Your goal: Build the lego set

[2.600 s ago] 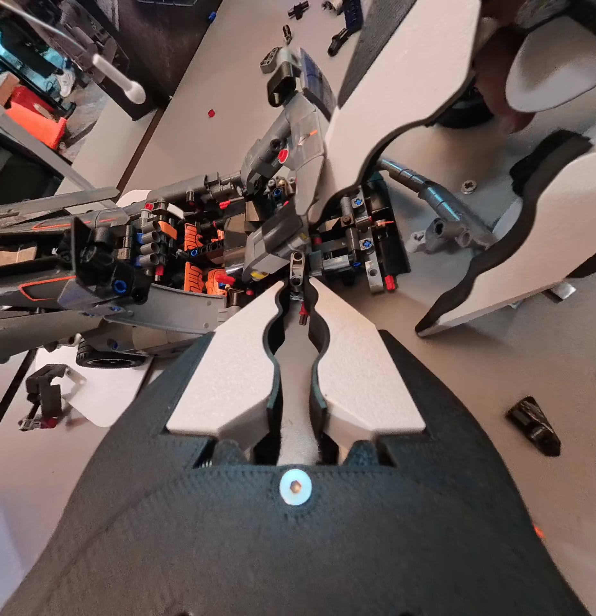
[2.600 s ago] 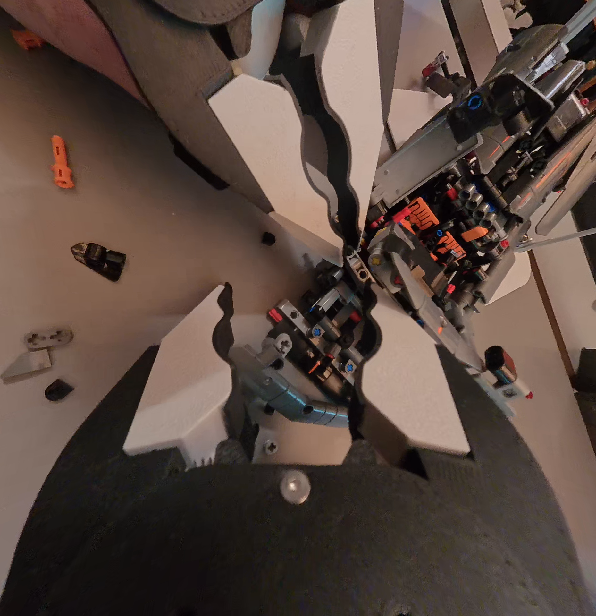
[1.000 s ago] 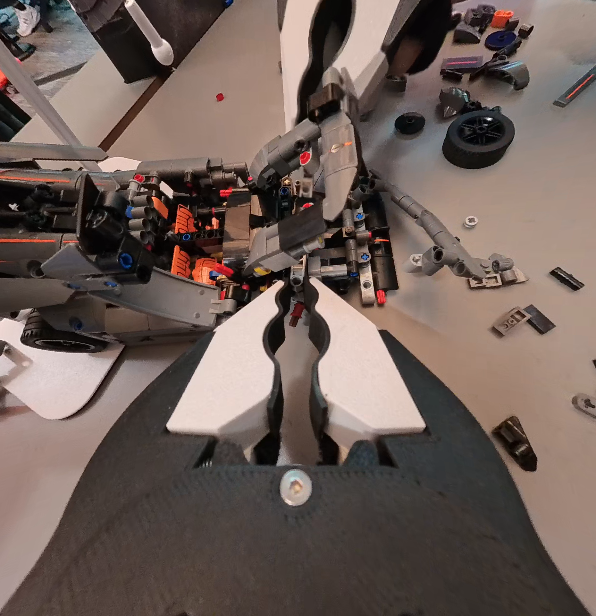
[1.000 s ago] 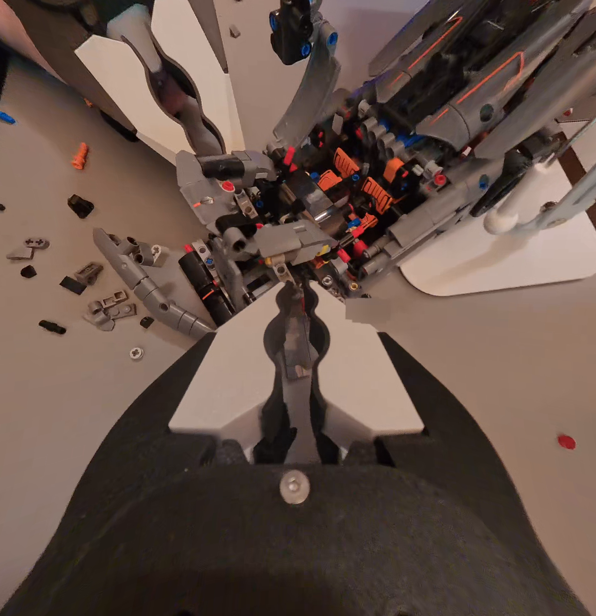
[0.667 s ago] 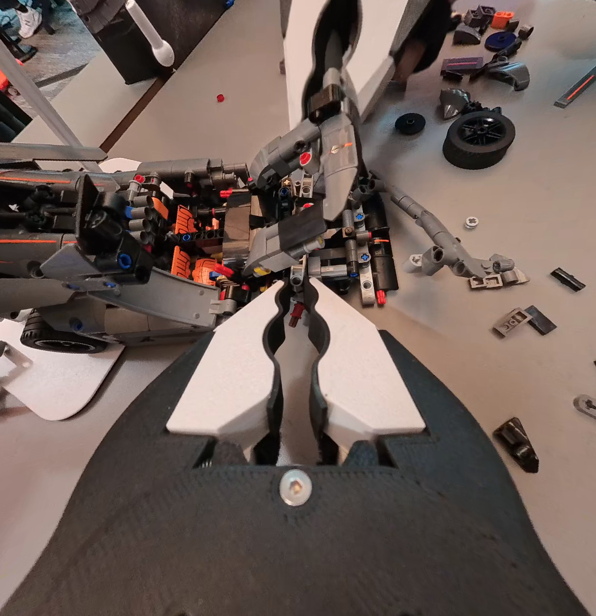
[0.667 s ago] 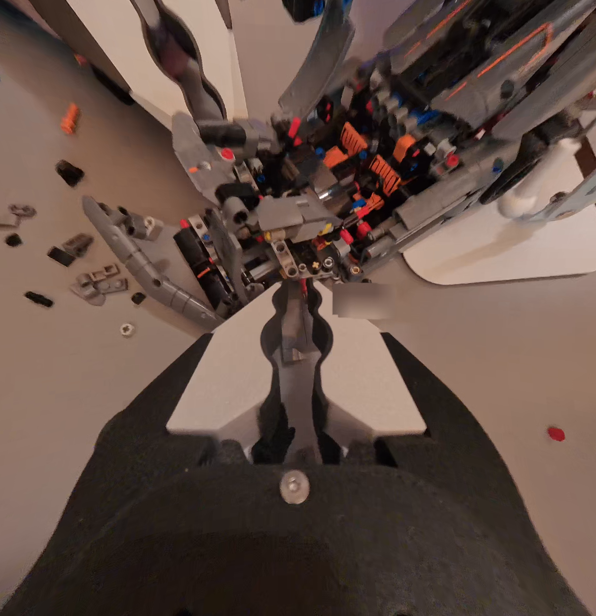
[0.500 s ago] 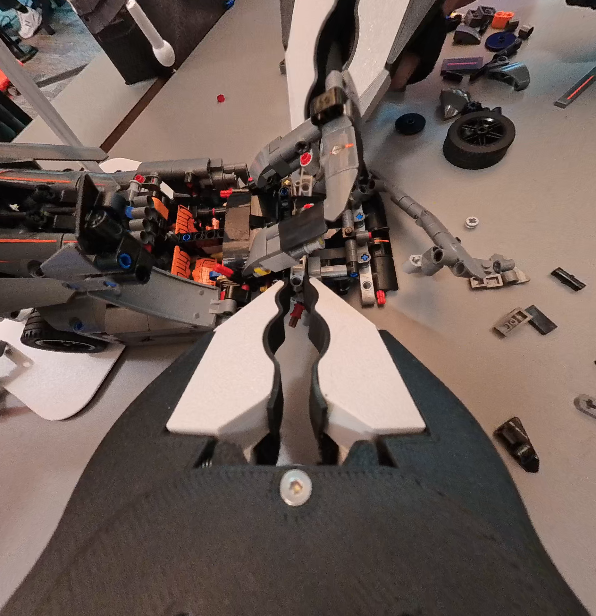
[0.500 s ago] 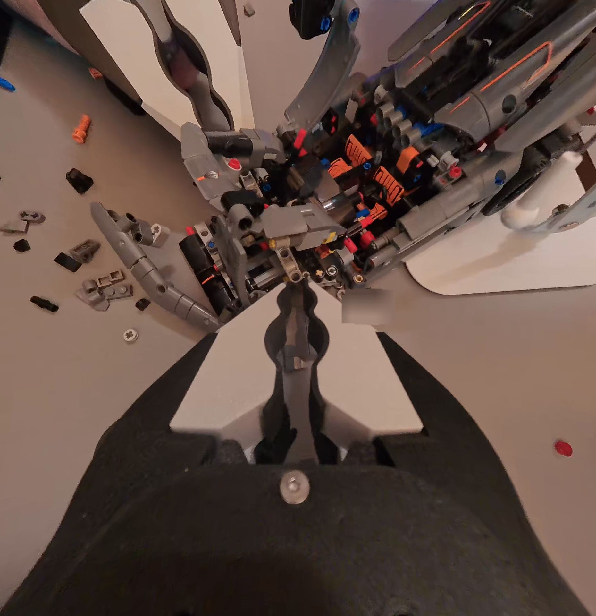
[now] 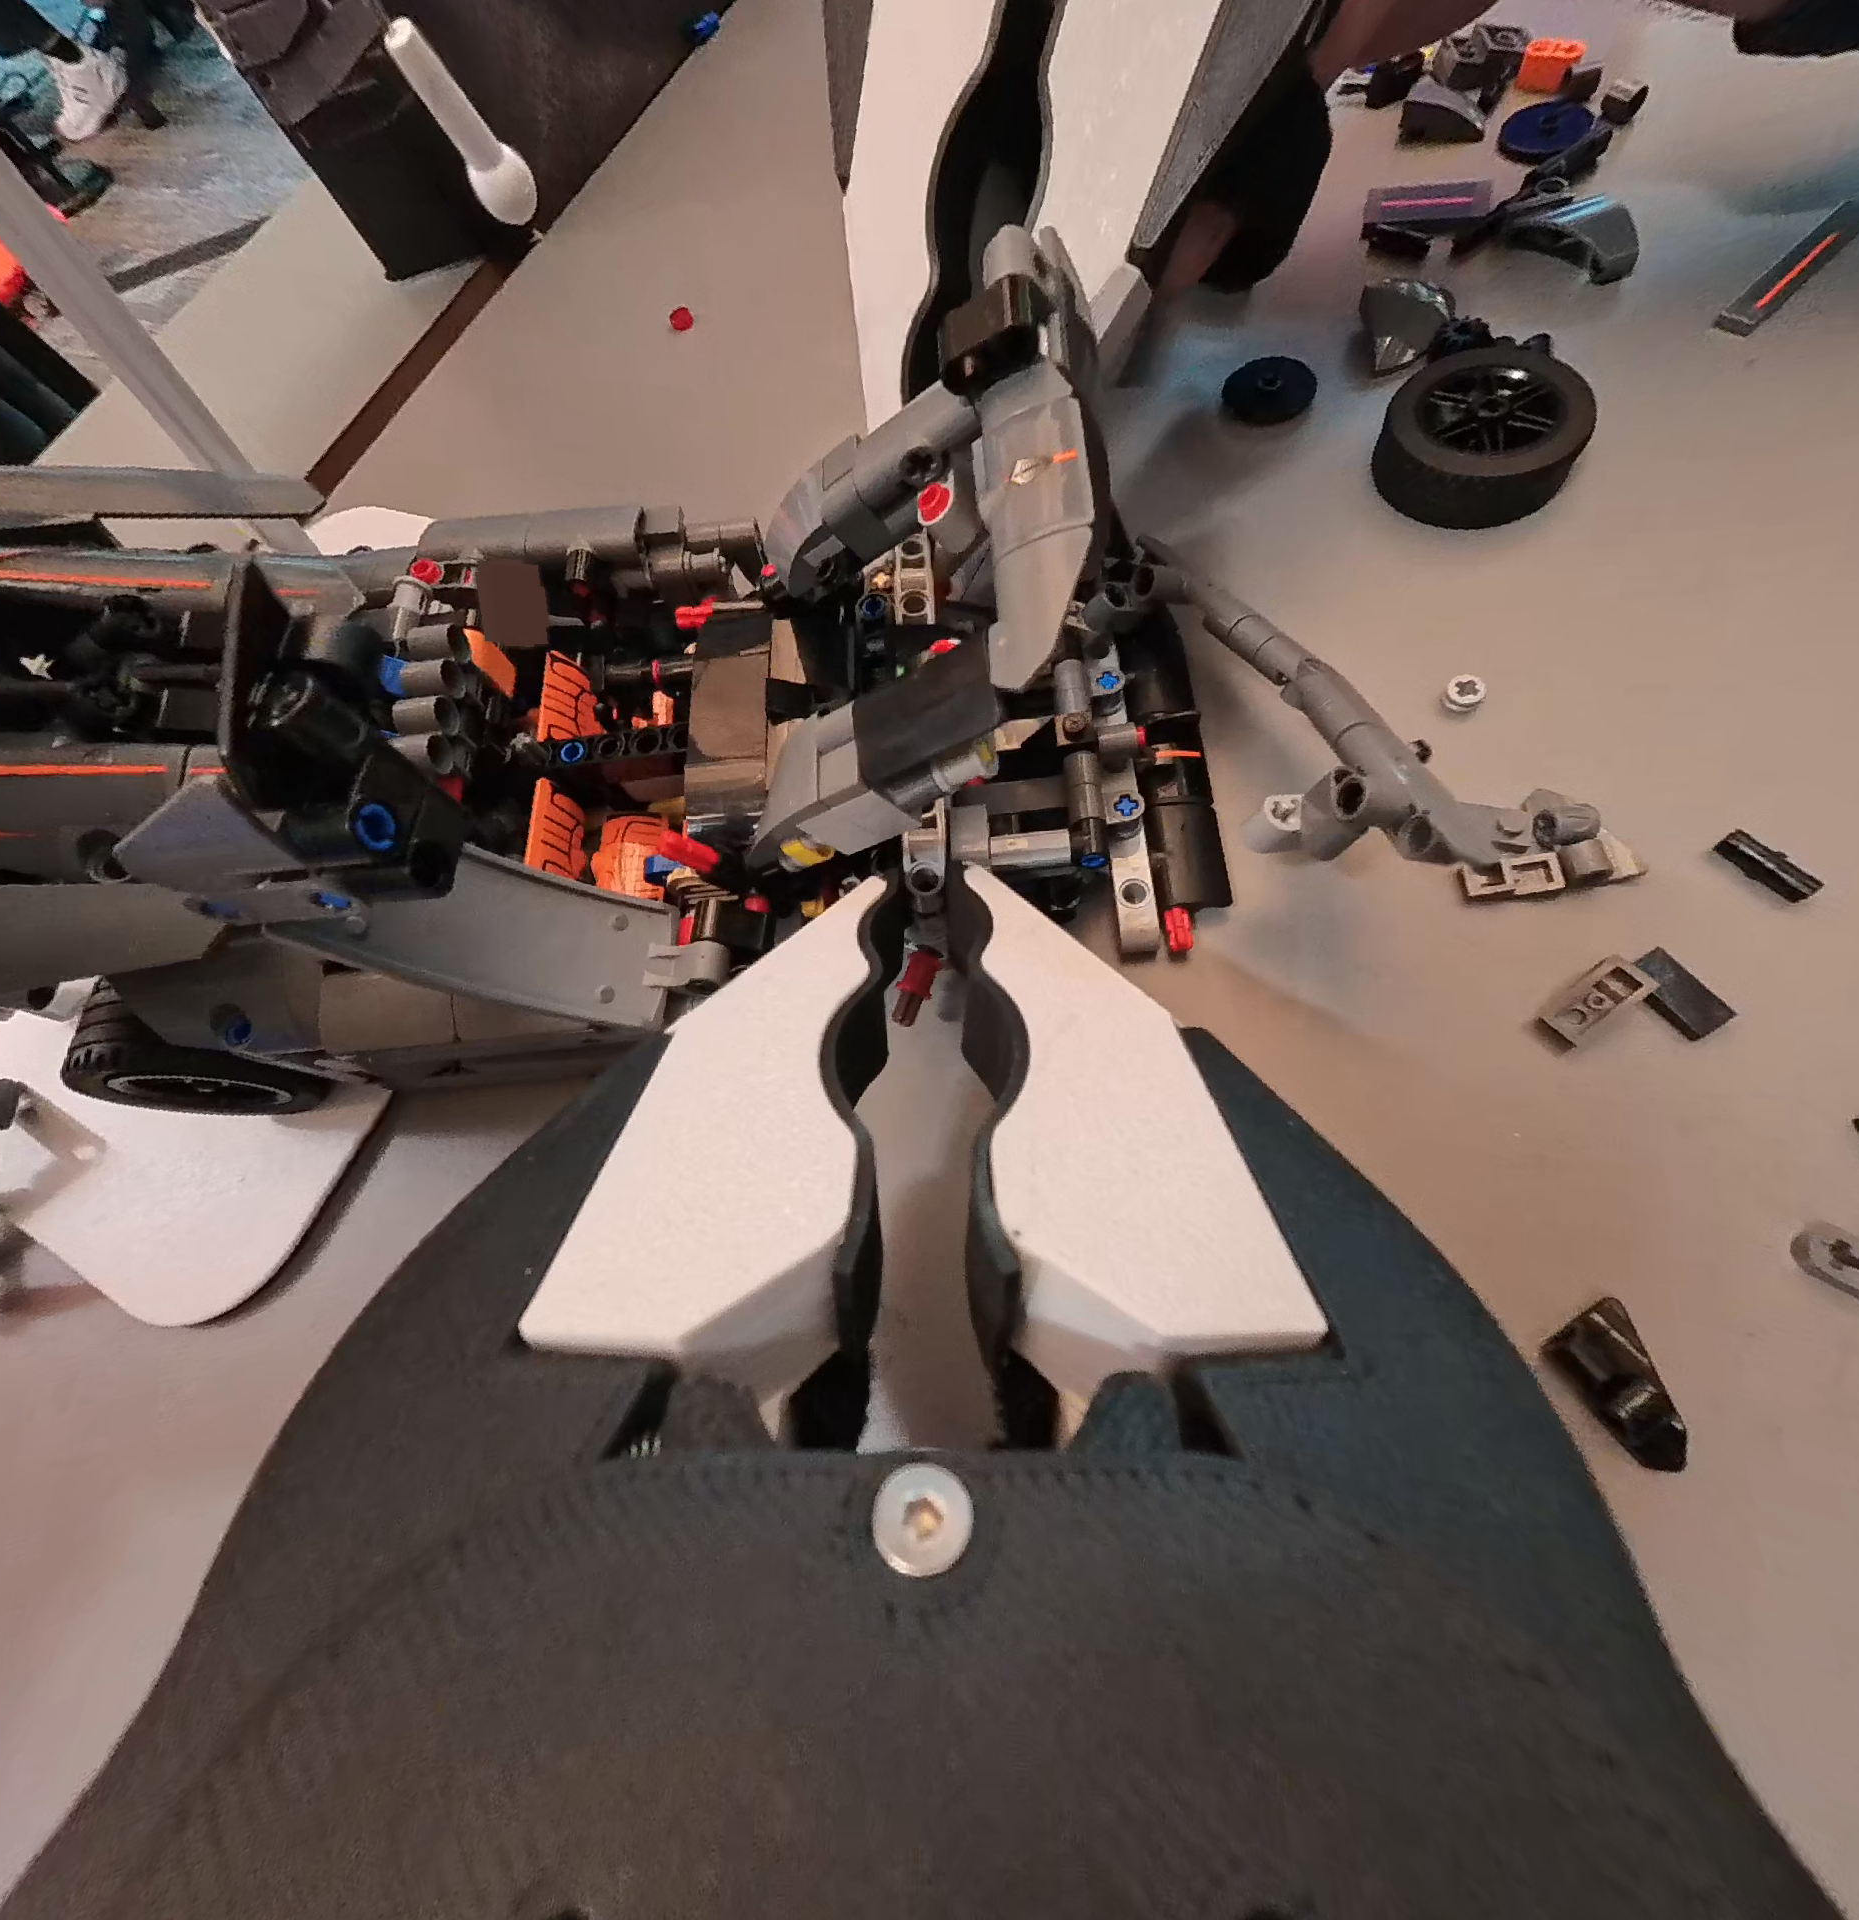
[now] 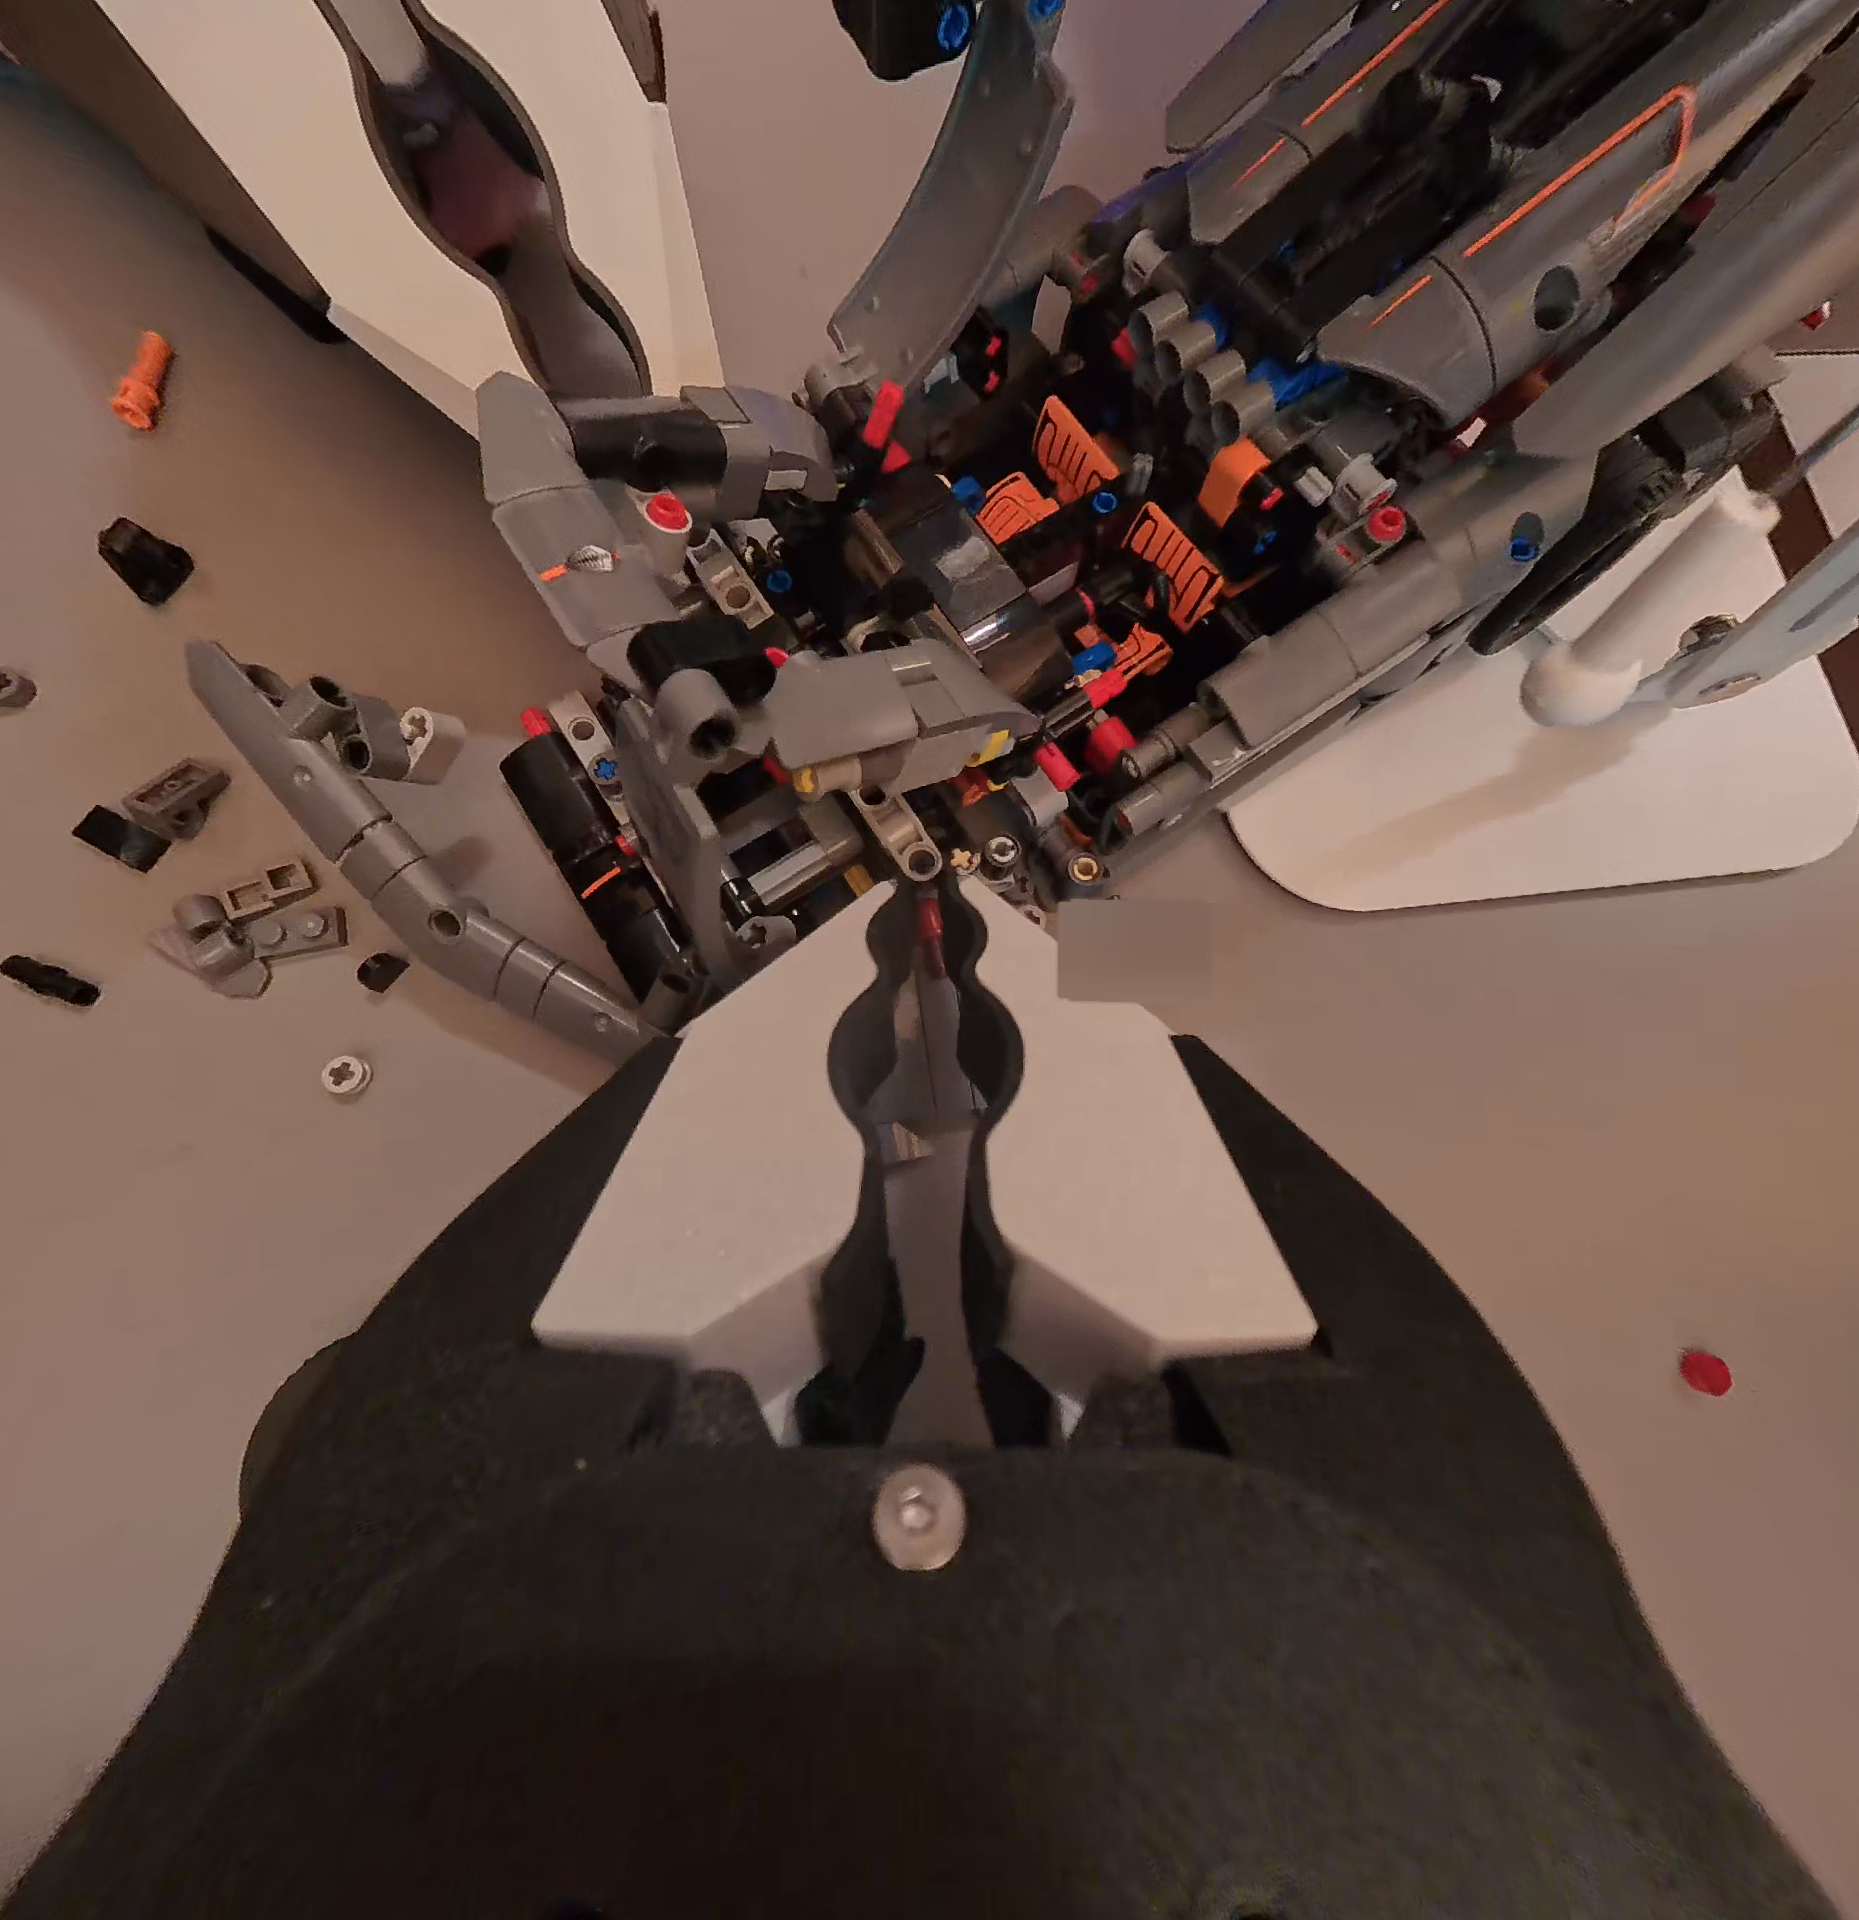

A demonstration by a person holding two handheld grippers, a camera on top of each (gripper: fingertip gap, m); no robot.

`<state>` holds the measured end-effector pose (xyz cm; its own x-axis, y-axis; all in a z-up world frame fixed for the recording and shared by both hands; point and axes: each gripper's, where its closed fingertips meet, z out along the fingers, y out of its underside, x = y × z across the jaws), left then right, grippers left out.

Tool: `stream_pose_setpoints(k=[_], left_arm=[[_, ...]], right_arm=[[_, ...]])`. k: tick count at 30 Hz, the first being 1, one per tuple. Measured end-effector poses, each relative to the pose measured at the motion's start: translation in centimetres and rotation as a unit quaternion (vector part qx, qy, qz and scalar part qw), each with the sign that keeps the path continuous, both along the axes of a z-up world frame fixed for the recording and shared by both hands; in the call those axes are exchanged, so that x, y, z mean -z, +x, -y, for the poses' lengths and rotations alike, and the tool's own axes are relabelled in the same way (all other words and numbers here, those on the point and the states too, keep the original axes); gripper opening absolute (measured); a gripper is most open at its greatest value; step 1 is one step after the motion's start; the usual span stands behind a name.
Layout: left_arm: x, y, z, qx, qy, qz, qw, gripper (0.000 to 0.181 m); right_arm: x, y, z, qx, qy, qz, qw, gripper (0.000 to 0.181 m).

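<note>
Since 2.6 s ago the right gripper [image 10: 923, 914] has swung round, now clamped on a grey panel; the left gripper [image 9: 925, 914] is closed on a red pin. The grey-and-orange lego car [image 9: 613, 727] sits largely built on the worktop [image 9: 1527, 1143] (loose black wheel [image 9: 1481, 436] and small parts remain).
</note>
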<state>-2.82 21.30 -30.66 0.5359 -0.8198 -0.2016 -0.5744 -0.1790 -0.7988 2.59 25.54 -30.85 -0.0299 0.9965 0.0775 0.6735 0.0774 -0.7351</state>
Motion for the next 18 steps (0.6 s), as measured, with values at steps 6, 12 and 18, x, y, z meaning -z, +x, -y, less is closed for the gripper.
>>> stream_pose_setpoints(k=[6, 12, 18], left_arm=[[-0.5, -0.9, -0.1, 0.016, 0.107, -0.086, 0.99, 0.009], [-0.7, -0.3, 0.2, 0.036, 0.146, -0.114, 0.982, 0.0], [-0.6, -0.5, 0.0, 0.023, 0.117, -0.094, 0.988, 0.0]], right_arm=[[0.5, -0.1, -0.1, 0.003, -0.002, 0.008, 1.0, 0.0], [0.3, 0.1, -0.1, 0.005, -0.005, 0.005, 1.0, 0.0], [-0.2, 0.5, 0.9, -0.024, -0.024, -0.012, 0.999, 0.006]])
